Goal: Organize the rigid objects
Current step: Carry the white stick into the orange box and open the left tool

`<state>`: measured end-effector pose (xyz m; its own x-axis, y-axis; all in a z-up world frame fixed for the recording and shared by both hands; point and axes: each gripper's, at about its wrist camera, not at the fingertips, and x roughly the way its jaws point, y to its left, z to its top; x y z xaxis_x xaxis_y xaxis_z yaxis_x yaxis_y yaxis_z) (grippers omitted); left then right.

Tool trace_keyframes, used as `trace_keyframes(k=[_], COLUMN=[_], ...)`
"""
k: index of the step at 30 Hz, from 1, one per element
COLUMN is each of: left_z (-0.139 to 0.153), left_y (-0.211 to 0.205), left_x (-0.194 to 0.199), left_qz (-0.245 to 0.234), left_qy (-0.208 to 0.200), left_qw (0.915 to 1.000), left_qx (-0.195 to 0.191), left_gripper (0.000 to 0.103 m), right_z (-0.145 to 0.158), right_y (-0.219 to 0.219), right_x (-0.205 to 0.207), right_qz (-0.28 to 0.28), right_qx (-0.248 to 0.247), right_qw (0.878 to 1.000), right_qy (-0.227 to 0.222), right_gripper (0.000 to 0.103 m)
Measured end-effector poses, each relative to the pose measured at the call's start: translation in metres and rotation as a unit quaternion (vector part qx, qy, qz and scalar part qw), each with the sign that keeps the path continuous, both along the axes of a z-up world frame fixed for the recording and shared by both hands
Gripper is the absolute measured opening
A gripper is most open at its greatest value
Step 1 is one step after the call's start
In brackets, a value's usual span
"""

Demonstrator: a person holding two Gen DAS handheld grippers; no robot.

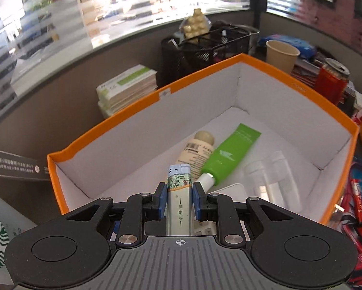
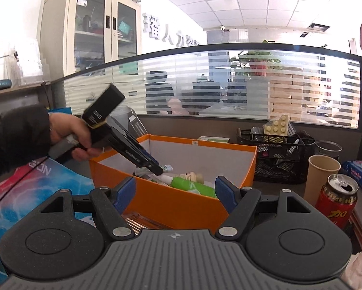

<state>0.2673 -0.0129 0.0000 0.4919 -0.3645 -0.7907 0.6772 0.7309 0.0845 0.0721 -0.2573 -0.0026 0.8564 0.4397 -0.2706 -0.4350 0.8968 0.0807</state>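
Note:
My left gripper (image 1: 179, 191) is shut on a slim decorated lighter (image 1: 179, 188) and holds it over the near end of the orange box (image 1: 132, 106). Inside the box lie a beige bottle (image 1: 198, 152), a green tube (image 1: 229, 154) and a clear plastic container (image 1: 273, 178). In the right wrist view the left gripper (image 2: 160, 169) reaches down into the orange box (image 2: 171, 203) from the left, held by a hand. My right gripper (image 2: 175, 191) is open and empty, just in front of the box's near wall.
A black mesh organizer (image 1: 205, 46) and a stack of booklets (image 1: 127, 89) stand behind the box. A paper cup (image 2: 322, 176) and a red can (image 2: 338, 200) stand to its right. A blue-red box (image 2: 35, 191) lies at the left.

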Motion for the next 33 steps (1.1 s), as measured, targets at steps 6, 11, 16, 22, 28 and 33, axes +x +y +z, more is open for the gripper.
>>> trace_keyframes(k=[6,11,16,22,28,33], left_z=[-0.002,-0.005,-0.005,-0.009,-0.007,0.012], left_y=[0.000,-0.002,-0.007,-0.011,-0.011,-0.002], left_x=[0.014,0.018,0.022,0.022,0.020,0.012], left_qz=[0.024,0.036,0.047,0.053,0.064,0.077], left_qy=[0.015,0.034,0.041,0.039,0.030,0.009], left_qw=[0.9996,0.9984,0.9974,0.9965,0.9957,0.9959], left_qx=[0.008,0.024,0.036,0.051,0.059,0.047], left_gripper=[0.021,0.021,0.021,0.024,0.033,0.053], right_z=[-0.001,-0.002,-0.003,-0.003,0.000,0.004], right_y=[0.000,0.001,0.000,0.000,0.002,0.002], right_x=[-0.004,-0.005,-0.007,-0.010,-0.013,-0.017], right_qz=[0.004,0.006,0.007,0.012,0.012,0.014], right_qx=[0.000,0.003,0.005,0.003,-0.001,-0.001], right_qw=[1.000,1.000,1.000,1.000,1.000,1.000], right_qy=[-0.001,-0.001,0.001,0.002,-0.001,-0.003], right_gripper=[0.070,0.070,0.071,0.071,0.073,0.074])
